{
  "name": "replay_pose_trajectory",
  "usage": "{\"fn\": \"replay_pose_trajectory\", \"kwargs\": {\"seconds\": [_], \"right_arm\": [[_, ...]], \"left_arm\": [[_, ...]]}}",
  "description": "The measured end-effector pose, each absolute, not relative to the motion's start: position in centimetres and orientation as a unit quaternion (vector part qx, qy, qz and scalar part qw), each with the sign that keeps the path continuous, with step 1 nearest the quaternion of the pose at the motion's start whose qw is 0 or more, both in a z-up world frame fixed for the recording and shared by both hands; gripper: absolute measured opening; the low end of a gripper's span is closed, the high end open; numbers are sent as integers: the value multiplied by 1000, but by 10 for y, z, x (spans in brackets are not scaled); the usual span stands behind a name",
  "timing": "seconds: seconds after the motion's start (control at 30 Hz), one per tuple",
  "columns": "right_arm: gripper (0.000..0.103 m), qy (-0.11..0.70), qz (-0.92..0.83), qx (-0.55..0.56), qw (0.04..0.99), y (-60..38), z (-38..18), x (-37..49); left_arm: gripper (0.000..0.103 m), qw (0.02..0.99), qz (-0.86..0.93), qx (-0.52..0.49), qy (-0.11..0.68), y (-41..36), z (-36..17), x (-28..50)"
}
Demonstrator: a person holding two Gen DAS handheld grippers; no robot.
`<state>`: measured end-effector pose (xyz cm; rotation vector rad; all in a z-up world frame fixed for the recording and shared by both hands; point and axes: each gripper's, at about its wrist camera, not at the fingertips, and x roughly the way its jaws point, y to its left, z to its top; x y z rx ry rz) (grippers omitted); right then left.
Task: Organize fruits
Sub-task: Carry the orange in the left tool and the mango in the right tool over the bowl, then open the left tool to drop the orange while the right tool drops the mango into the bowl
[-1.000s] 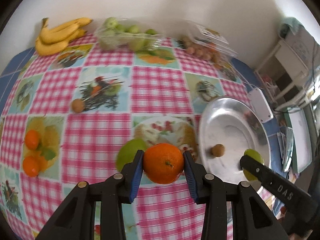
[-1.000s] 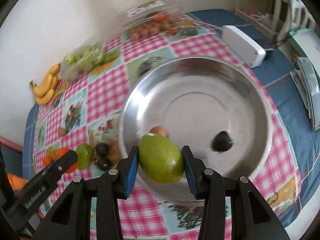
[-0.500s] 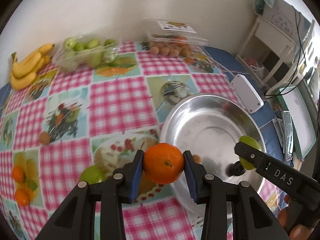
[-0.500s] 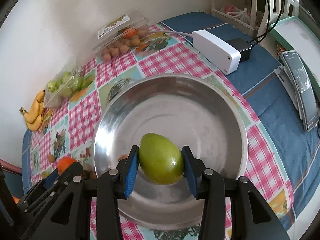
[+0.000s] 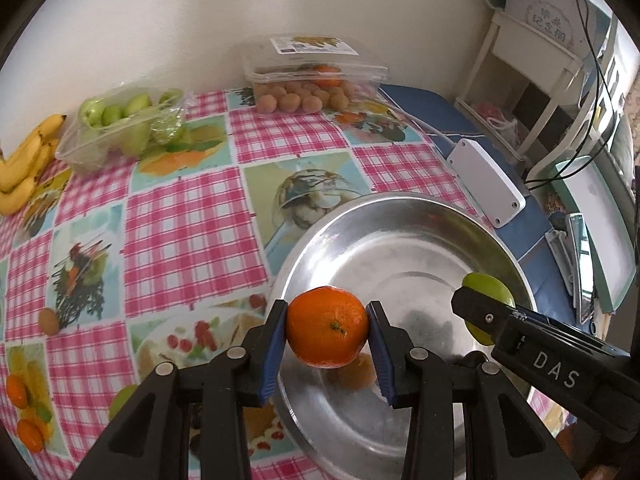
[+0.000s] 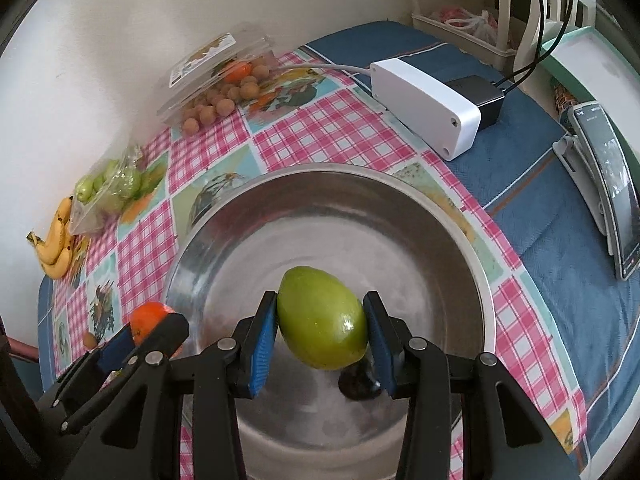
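My left gripper (image 5: 327,342) is shut on an orange mandarin (image 5: 327,326), held over the near left part of a wide steel bowl (image 5: 404,264). The right gripper (image 6: 322,330) is shut on a green mango (image 6: 320,318) above the middle of the same bowl (image 6: 400,216). Each gripper shows in the other's view: the right one (image 5: 486,312) with the mango (image 5: 490,286) on the right, the left one (image 6: 154,336) with the mandarin (image 6: 150,318) at the lower left. A small dark fruit (image 6: 354,386) lies in the bowl under the mango.
On the checked tablecloth (image 5: 192,220) by the wall lie bananas (image 5: 24,164), a tray of green fruit (image 5: 120,124) and an open clear box of small brown fruit (image 5: 304,92). A white box (image 6: 424,104) and a phone (image 6: 612,184) sit right of the bowl.
Both grippers have moved further over the bowl with their fruit still held. The left one came from the tablecloth to the bowl's left part; the bowl now looks larger and closer.
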<state>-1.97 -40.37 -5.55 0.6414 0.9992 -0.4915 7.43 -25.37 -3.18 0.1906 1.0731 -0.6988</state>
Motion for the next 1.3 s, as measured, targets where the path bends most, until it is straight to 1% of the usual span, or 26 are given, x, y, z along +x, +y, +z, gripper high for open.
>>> {"fn": "replay_pose_trajectory", "kwargs": {"seconds": [0.37,1.13,1.23,1.3], "right_arm": [[45,479,-240,302,789,-410,-73,-17],[45,495,-250,304,775,-417,-86,-17],[45,496,-253,297,775,-418,-85,-16],[45,496,-254,294,777,-418,-83,-16]], "left_arm": [[42,791,-327,108,506,-268,-51,76],[42,785,-327,118,513,-271,-54,74],[44,782,-329,116,516,-271,-54,74],[47,783,-327,116,516,-270,-53,74]]}}
